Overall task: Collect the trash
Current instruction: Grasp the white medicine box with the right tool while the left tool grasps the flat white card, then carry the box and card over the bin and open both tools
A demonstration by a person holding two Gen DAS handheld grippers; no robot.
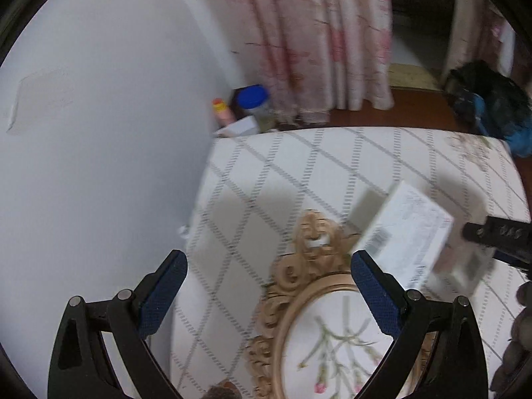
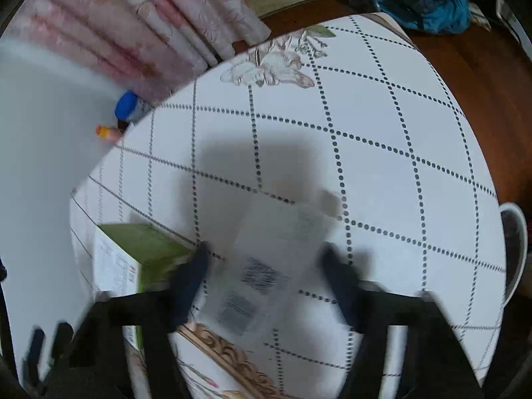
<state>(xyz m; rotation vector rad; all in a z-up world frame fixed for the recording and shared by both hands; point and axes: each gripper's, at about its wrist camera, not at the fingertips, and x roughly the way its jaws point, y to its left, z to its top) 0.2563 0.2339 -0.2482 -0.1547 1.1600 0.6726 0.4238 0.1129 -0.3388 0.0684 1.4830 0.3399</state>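
Fingers first, from the left: on our left gripper (image 1: 269, 286) the two blue-padded fingers (image 1: 163, 296) stand wide apart with nothing between them, hanging over the near-left part of the bench (image 1: 266, 179), above an ornate gold oval frame (image 1: 289, 299) lying on the checked cloth. To the right of those fingers, just past the right pad, we see the white box (image 1: 404, 232) with a barcode on its face. In that view its long axis runs from near-left to far-right, tilted, and the tip of our right gripper (image 1: 498, 236) shows at its far-right end.

In the right wrist view, our right gripper (image 2: 266, 272) straddles that white box (image 2: 266, 266); the fingers (image 2: 193, 279) sit on either side of it, fairly wide, but motion blur keeps us from telling whether they touch or hold it. The box lies straight ahead along the fingers, so we judge the right hand nearer and better lined up; the coming move turns on closing across the box's short width. Left of the left finger lies a green-and-white carton (image 2: 133, 259), just beside it.

Counting: one white box, one green carton, one gold frame, and a white bin rim (image 2: 518, 249) at the bench's right edge. Beyond the bench's far-left corner stand one blue-lidded jar (image 1: 254, 103) and one orange-capped bottle (image 1: 222, 111).
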